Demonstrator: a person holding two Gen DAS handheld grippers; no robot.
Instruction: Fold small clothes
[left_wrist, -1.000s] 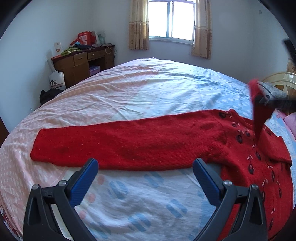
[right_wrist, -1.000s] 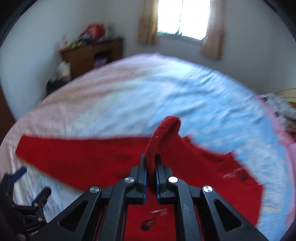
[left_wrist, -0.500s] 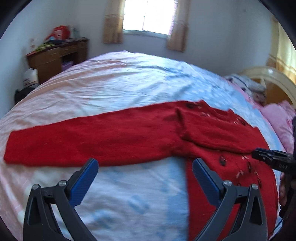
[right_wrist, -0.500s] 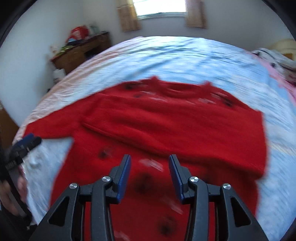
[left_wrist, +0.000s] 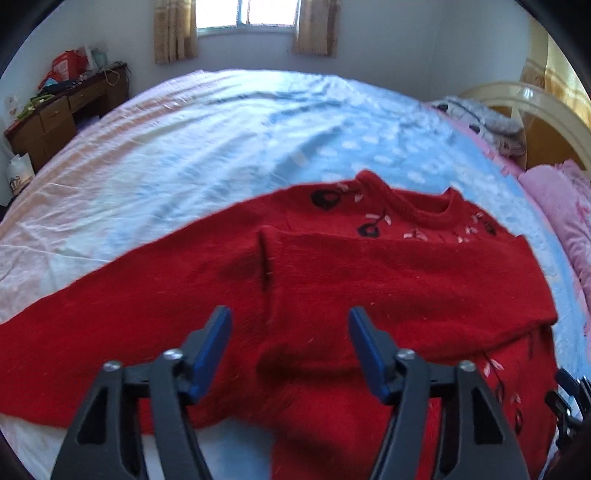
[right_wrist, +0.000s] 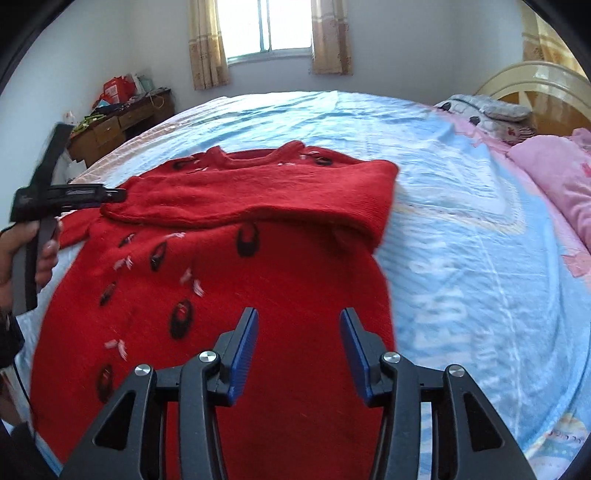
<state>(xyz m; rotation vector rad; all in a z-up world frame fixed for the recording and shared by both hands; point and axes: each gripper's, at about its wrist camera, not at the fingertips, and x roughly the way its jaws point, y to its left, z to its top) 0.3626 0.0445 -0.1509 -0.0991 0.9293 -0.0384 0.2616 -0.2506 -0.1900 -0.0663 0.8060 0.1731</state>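
1. The red sweater lies flat on the bed, one sleeve folded across its chest, the other stretched out sideways.
2. Left tool: jaws apart and closing above the sweater, apparently with no fabric pinched; motion blur limits certainty.
3. Right tool: jaws apart and opening, nothing between them.

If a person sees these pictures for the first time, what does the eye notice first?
First the bright red sweater, spread flat on the blue and pink bed sheet, one sleeve folded across its chest. Next come the blue-padded fingers of the right hand-held gripper in the foreground, hovering above the sweater with nothing between them. A sunlit window shines behind the bed.
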